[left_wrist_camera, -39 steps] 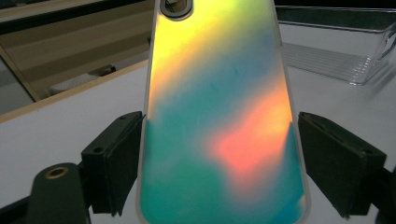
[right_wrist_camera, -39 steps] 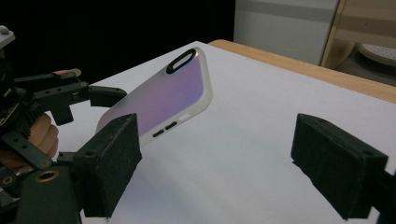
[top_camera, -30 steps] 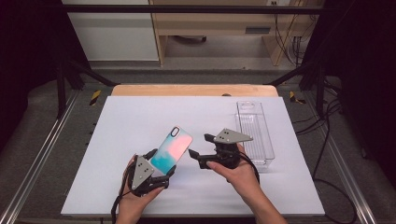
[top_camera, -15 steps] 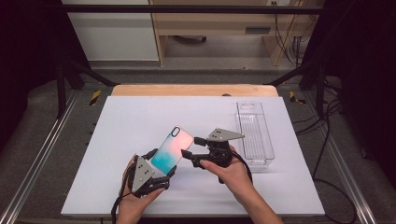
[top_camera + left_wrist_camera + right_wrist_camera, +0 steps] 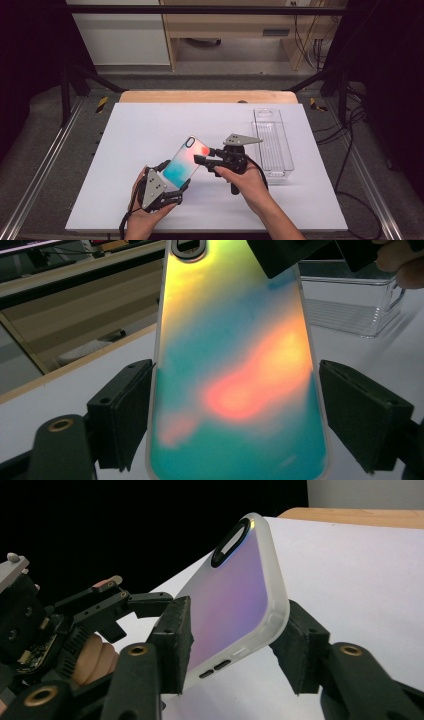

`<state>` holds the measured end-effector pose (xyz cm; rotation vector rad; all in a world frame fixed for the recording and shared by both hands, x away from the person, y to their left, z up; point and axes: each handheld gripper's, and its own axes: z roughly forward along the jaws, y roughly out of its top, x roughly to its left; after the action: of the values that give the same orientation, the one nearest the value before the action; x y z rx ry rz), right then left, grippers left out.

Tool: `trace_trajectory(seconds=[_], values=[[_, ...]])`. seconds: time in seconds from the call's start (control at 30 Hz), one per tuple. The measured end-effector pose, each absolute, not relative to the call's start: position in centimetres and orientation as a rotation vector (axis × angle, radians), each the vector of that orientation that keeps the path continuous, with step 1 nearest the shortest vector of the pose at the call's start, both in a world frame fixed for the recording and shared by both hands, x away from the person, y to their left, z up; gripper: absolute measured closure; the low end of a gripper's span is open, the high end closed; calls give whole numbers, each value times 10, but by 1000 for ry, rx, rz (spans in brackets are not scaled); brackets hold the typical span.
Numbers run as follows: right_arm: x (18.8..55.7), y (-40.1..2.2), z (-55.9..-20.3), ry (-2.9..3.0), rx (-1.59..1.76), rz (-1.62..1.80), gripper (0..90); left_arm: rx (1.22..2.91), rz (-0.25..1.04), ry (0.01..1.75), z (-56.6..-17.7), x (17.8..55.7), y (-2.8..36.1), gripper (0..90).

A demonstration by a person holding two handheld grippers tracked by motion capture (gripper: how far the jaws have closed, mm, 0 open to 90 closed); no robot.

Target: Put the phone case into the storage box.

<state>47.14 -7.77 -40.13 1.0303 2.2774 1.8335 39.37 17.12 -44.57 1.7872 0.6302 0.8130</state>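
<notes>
One iridescent phone case [image 5: 184, 161] at table centre, one clear plastic bin [image 5: 272, 143] toward three o'clock, two handheld grippers, left gripper [image 5: 161, 189] at seven o'clock, right gripper [image 5: 202, 154] beside centre, one white table [image 5: 145, 130]

Iridescent teal-and-orange phone case [image 5: 184, 162], tilted above the white table [image 5: 140, 135], camera cutout uppermost.

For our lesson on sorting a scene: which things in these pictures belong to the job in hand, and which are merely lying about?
In use:
- iridescent teal-and-orange phone case
- left gripper, fingers flanking the case
- right gripper, fingers at its edges

Lying about:
- clear rectangular plastic bin, possibly the destination
- white table sheet
- yellow-and-black objects beside the table
</notes>
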Motion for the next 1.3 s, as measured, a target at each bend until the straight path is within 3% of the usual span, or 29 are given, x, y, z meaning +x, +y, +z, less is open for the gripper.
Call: trace_trajectory(seconds=[0.93,0.97,1.0,1.1,1.3], values=[[465,-74,-394,2279,989,1961,804,1833,778,652,-463,405,173,164],[463,-73,-393,2281,971,1960,808,1835,773,650,-463,405,174,175],[462,-72,-392,2277,948,1947,808,1832,764,639,-464,405,175,308],[460,-72,-387,2285,892,1911,809,1829,760,641,-466,407,176,201],[462,-82,-378,2296,796,1762,809,1800,720,682,-465,409,181,128]])
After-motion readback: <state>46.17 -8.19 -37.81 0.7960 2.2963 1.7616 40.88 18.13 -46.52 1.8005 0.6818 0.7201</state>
